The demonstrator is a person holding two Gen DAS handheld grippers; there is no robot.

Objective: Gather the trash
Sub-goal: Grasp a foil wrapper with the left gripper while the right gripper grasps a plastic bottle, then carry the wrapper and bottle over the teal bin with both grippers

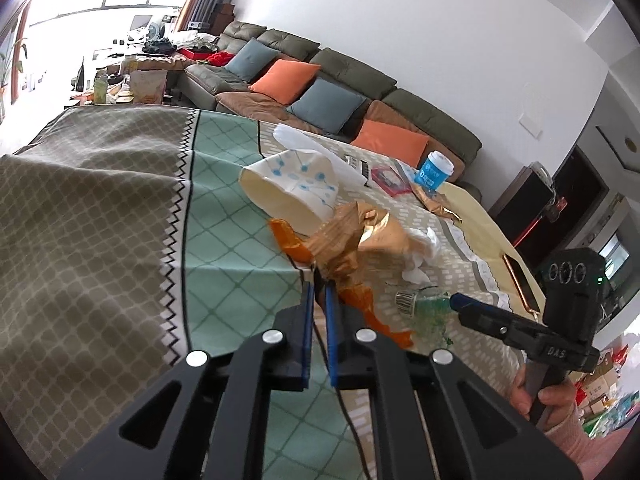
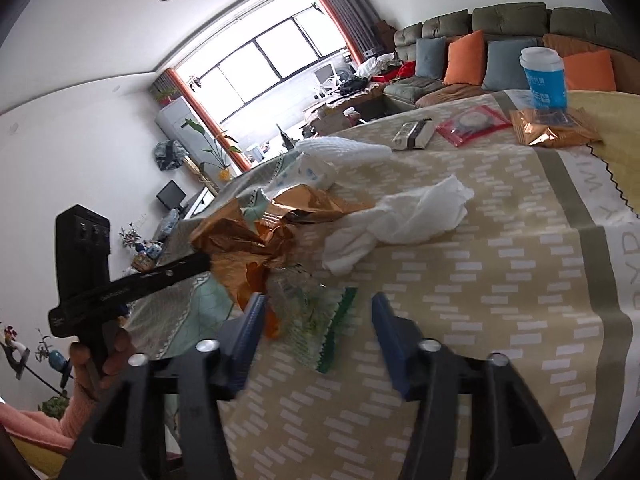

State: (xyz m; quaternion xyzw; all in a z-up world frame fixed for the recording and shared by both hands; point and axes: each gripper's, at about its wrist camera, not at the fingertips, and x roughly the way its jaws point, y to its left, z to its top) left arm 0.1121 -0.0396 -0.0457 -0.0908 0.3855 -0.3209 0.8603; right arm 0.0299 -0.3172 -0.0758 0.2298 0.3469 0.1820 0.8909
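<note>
Left gripper point(image 1: 319, 280) pinches gold wrapper point(image 1: 360, 240); right gripper point(image 2: 316, 304) open astride blurred clear wrapper point(image 2: 312, 320).

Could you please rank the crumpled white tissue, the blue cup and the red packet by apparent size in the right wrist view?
1. Crumpled white tissue, clearly the largest, though it also lies nearest the camera.
2 and 3. Blue cup and red packet look about alike, so I would not rank them.

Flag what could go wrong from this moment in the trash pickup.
The left tool pinches only an edge of the crinkled copper wrapper; it may slip or tear when lifted. The open right tool straddles the clear green-edged wrapper close beside that copper wrapper, so closing might snag both or bump the left tool.
</note>
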